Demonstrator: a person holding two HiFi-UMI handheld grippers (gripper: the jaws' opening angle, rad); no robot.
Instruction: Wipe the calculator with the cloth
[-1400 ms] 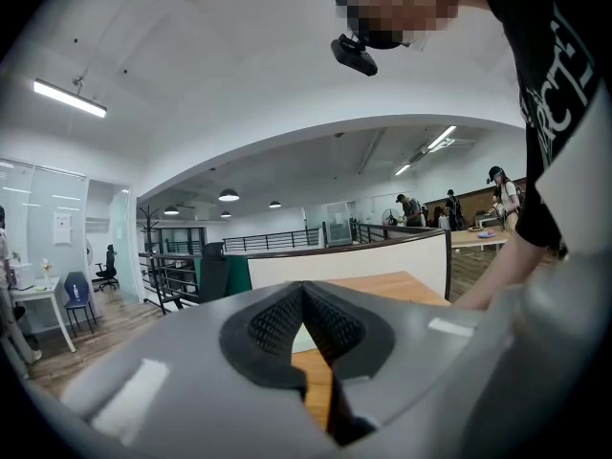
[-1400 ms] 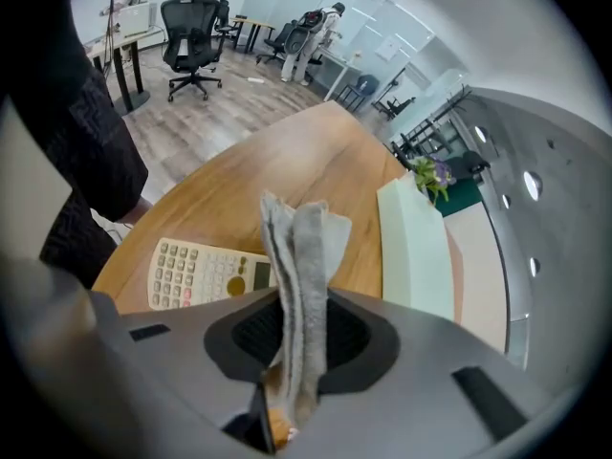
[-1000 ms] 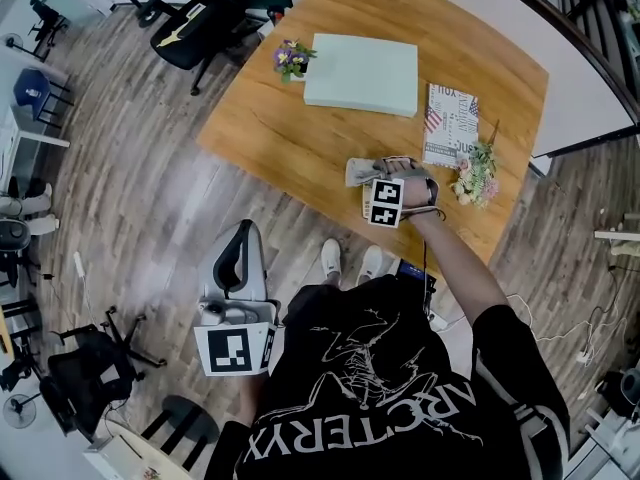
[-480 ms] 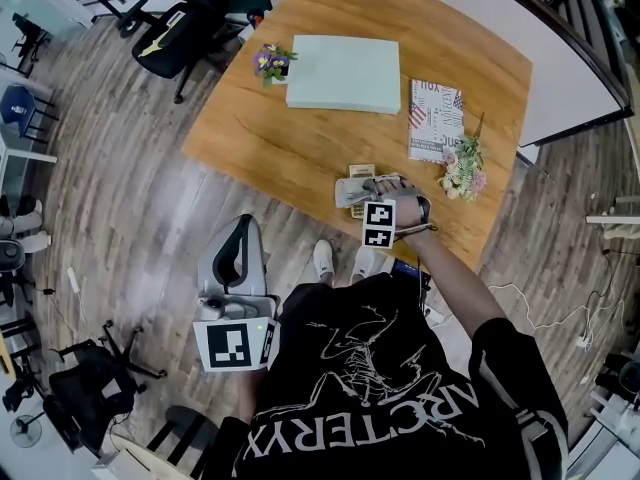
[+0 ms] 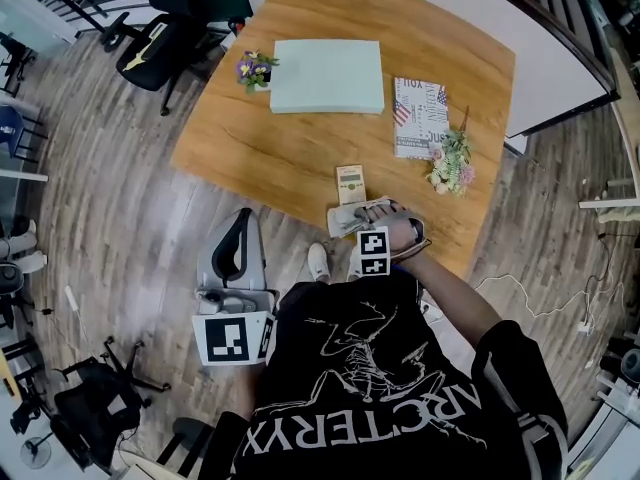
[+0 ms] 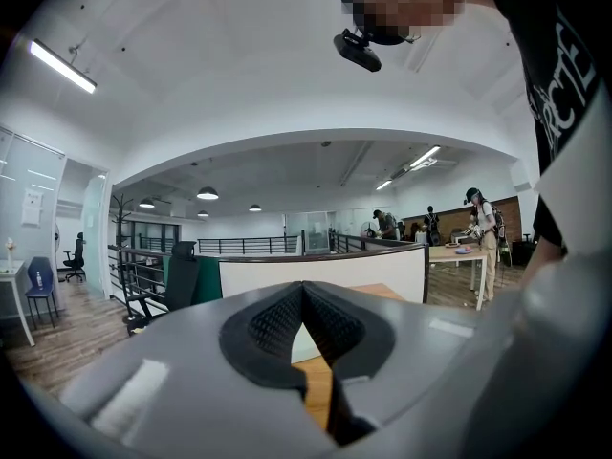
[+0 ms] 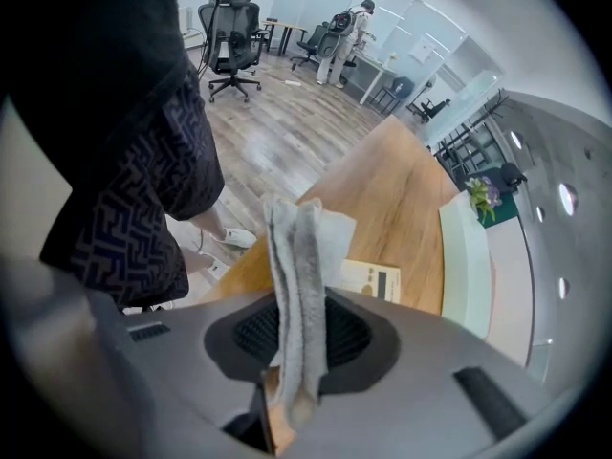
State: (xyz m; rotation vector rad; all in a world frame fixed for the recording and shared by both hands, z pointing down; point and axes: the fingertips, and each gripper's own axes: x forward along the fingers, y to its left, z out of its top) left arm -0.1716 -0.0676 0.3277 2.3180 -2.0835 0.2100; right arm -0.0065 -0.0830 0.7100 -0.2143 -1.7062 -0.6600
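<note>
The right arm reaches forward to the desk's (image 5: 280, 148) near edge, and the right gripper (image 7: 298, 338) pinches the folded cloth (image 7: 298, 256). The calculator (image 5: 350, 183) lies just beyond it. The head view alone shows the left gripper (image 5: 238, 236) held over the floor; its own view shows the jaws pressed together.

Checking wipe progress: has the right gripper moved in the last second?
Yes. The right gripper, shut on the cloth, drew back off the calculator toward the table's near edge.
</note>
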